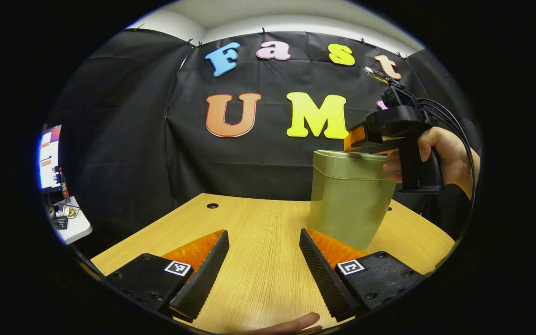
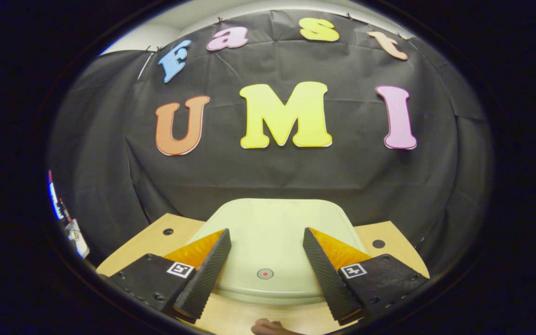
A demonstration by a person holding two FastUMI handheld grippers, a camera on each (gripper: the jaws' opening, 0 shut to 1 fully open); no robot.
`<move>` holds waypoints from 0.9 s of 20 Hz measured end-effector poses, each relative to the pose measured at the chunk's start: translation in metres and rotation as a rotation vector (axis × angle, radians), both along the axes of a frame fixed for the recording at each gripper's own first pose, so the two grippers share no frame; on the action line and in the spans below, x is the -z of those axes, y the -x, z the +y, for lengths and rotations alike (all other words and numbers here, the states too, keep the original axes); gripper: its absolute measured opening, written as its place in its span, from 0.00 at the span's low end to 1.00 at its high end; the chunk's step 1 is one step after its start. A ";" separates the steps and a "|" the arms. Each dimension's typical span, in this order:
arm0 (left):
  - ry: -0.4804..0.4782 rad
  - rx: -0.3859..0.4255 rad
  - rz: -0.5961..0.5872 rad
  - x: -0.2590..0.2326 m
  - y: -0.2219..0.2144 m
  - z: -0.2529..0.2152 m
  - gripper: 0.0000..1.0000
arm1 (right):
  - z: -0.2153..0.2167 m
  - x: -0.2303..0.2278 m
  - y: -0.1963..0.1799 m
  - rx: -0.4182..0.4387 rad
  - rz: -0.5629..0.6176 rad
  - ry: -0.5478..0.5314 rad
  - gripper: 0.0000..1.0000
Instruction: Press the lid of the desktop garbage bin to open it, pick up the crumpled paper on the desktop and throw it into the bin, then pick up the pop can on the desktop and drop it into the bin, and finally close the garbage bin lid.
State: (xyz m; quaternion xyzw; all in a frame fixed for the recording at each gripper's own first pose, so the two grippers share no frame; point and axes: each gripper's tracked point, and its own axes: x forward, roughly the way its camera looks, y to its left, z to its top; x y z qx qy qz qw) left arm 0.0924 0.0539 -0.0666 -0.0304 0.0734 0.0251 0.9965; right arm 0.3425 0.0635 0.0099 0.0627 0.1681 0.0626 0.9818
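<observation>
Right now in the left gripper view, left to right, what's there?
Side desk with monitor → left tool over the wooden table → green garbage bin → right tool above the bin's lid, held by a hand.

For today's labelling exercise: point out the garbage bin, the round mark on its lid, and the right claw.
garbage bin [image 1: 349, 204], left gripper view, front wall.
round mark [image 2: 265, 273], right gripper view, its centre.
right claw [image 2: 266, 253], right gripper view, midway between fingertips.

A staged recording booth is indicated by black cloth [image 1: 123, 139] pinned behind a wooden desk [image 1: 258, 232], with a monitor [image 1: 49, 156] at far left.
</observation>
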 end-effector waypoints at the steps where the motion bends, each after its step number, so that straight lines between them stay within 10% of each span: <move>1: -0.003 0.002 0.001 -0.001 0.002 -0.001 0.98 | 0.000 0.002 0.005 0.000 -0.010 0.003 1.00; 18: -0.027 0.025 0.002 0.004 -0.001 -0.016 0.98 | 0.000 -0.004 0.013 0.027 -0.026 0.019 0.97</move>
